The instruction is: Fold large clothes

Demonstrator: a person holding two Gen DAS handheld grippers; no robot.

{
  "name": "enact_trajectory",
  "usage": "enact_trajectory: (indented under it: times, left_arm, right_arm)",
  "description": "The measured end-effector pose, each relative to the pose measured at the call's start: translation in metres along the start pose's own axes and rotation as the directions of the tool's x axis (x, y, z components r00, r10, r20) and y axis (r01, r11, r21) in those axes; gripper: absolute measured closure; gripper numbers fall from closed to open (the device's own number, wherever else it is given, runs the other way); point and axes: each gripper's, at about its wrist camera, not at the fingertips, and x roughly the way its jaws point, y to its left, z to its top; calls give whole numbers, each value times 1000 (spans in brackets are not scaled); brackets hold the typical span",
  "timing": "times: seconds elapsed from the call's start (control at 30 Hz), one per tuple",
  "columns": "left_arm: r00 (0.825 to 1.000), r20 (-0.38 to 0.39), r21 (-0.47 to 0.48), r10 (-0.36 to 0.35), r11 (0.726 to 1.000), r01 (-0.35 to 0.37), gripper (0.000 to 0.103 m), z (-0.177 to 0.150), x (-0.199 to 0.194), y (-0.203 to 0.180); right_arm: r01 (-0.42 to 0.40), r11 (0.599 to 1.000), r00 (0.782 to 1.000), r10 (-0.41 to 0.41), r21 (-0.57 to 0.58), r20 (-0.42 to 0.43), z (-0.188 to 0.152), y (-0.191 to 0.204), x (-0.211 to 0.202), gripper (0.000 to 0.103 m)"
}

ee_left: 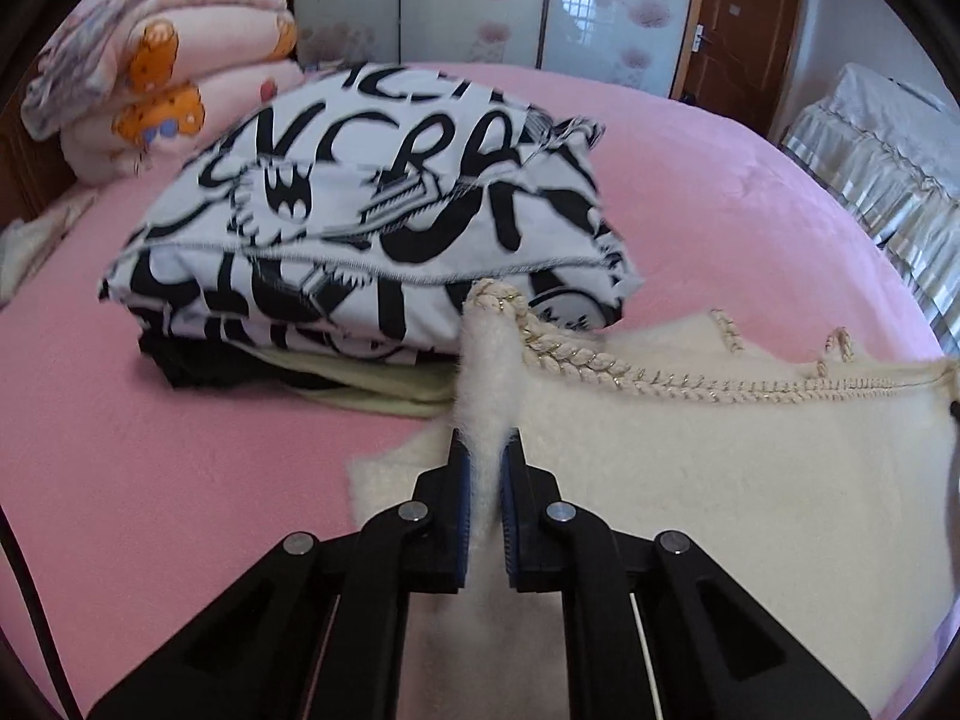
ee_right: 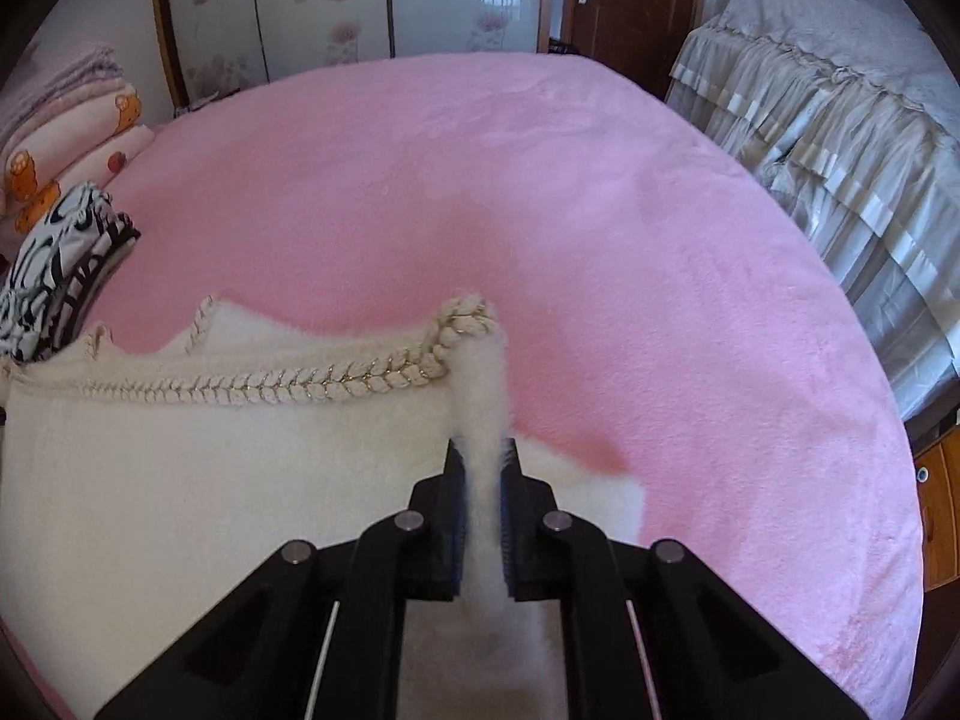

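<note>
A cream fuzzy garment (ee_left: pixel 720 480) with a braided rope trim (ee_left: pixel 600 366) is stretched between my two grippers over the pink bed (ee_left: pixel 180 468). My left gripper (ee_left: pixel 486 438) is shut on its left corner, pinching a fold of the fuzzy cloth. My right gripper (ee_right: pixel 483 447) is shut on the garment's (ee_right: pixel 210 480) right corner, the trim (ee_right: pixel 300 387) running off to the left. The held edge is raised a little above the bed (ee_right: pixel 540 210); a lower layer lies flat underneath.
A stack of folded clothes topped by a black-and-white printed piece (ee_left: pixel 372 222) sits on the bed just beyond my left gripper, also at the left edge of the right wrist view (ee_right: pixel 54 276). Folded quilts (ee_left: pixel 138 78) lie far left. A covered piece of furniture (ee_right: pixel 840 138) stands right.
</note>
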Motion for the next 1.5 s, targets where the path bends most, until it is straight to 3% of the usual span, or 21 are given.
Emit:
enact_trajectory:
  times: [0.1,0.2,0.4,0.47,0.53,0.63,0.7,1.0,1.1,1.23,1.47,1.5]
  left_arm:
    - [1000,0,-7,-22,1000,22,97,5,-2,-1]
    - [1000,-8,-8,-20,1000,20,97,7,3,-5]
    - [998,-43,-15,47,999,-47,96,-2,36,-5]
    - [997,-53,-16,55,998,-56,95,-5,43,-4]
    - [997,-56,-12,53,998,-54,92,-4,42,-5]
    - [996,-80,-14,38,999,-39,78,-2,34,-1]
    - [996,-80,-7,31,999,-32,77,-6,19,3]
    - [990,-134,3,-49,999,50,72,-69,-66,13]
    - [986,-161,7,-52,999,54,64,-95,-81,13]
    - [981,-190,-21,-45,999,42,64,-123,-86,19]
    - [985,-166,-48,-58,998,50,64,-137,-87,19]
    - [985,-163,-52,-57,997,49,64,-137,-85,18]
  right_arm:
    - [35,999,998,-35,2,50,1,-3,-27,95]
    - [79,997,996,-79,10,37,0,-4,-30,95]
    - [148,989,988,-147,26,-53,-9,-3,28,95]
    - [141,989,985,-135,50,-110,-14,-2,47,94]
    - [110,990,989,-100,91,-104,-15,-7,43,90]
    - [17,990,991,2,137,-133,-18,-18,28,72]
    - [-53,989,987,73,140,-142,-27,-25,10,65]
    - [-158,984,968,172,86,-185,-100,-45,-69,65]
    - [-170,981,961,186,92,-207,-127,-45,-73,65]
    - [-196,974,951,217,112,-219,-148,-42,-66,65]
    - [-218,974,951,228,67,-207,-154,-34,-64,67]
    - [-210,976,953,219,63,-211,-155,-34,-63,74]
